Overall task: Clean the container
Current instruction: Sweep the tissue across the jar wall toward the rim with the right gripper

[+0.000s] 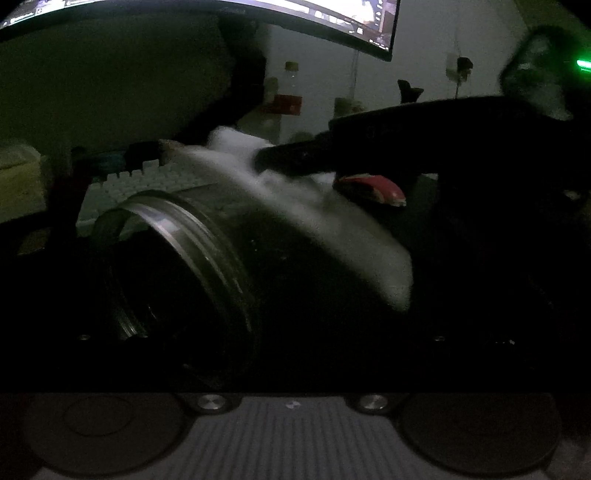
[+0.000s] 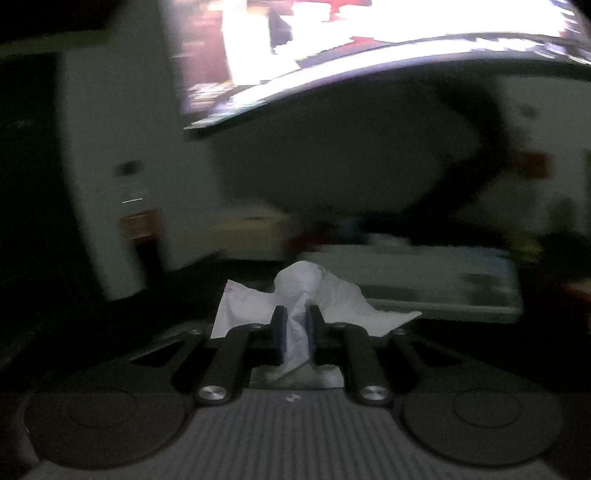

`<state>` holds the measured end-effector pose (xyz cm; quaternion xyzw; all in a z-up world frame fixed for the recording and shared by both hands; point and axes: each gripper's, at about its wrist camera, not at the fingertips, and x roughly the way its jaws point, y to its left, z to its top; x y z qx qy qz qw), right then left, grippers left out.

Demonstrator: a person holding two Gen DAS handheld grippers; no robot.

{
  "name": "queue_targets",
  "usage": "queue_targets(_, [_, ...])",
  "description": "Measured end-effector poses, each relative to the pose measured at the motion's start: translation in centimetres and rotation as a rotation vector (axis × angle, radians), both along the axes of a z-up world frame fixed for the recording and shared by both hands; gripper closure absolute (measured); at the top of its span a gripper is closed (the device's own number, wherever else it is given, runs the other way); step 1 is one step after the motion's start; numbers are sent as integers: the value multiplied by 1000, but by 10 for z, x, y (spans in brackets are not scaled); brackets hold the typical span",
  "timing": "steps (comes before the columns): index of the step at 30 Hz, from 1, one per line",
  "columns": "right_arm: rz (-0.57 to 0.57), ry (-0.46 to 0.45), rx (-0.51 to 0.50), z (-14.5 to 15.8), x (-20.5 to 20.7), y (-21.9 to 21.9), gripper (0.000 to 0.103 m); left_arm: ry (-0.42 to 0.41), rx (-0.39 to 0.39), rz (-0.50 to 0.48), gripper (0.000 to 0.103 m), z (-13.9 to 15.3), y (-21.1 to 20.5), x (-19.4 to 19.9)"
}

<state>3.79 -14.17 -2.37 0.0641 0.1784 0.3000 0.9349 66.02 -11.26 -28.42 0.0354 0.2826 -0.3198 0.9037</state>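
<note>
Dim desk, lit mostly by a curved monitor (image 1: pixel 258 22) above a pale keyboard (image 1: pixel 147 181). Largest close up is the jar (image 1: pixel 207 266), lying tilted across the left gripper's view; how that gripper's jaws stand is lost in the dark. From the right reaches the right gripper (image 2: pixel 295 325), jaws clenched on a crumpled white tissue (image 2: pixel 306 291) draped over the jar's side. Wiping seems in hand; next, I judge, the tissue should sweep toward the rim.

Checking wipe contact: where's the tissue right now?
The white tissue is pinched between the right gripper pads. In the left wrist view it drapes over the upper side of the tilted glass jar, in front of the keyboard.
</note>
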Motion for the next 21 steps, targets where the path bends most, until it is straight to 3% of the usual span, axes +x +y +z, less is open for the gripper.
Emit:
queue_targets(2, [109, -10, 28, -1, -8, 5, 87, 2, -5, 5, 0, 4, 3, -8])
queue_targets(4, [116, -1, 39, -2, -6, 2, 90, 4, -5, 12, 0, 6, 5, -9])
queue_targets(8, [-104, 23, -20, -3, 18, -16, 88, 1, 0, 32, 0, 6, 6, -6])
queue_targets(10, [-153, 59, 1, -3, 27, -23, 87, -1, -1, 35, 0, 6, 6, -4])
queue_targets(12, [-119, 46, -3, -3, 23, -18, 87, -3, 4, 35, 0, 5, 4, -2])
queue_targets(17, [91, -9, -7, -2, -1, 5, 87, -8, 8, 33, 0, 3, 3, -1])
queue_targets(19, [105, -13, -17, -2, 0, 6, 89, -9, 6, 34, 0, 1, 7, -4])
queue_targets(21, [44, 7, -30, -1, 9, -1, 90, -10, 4, 35, 0, -1, 10, -5])
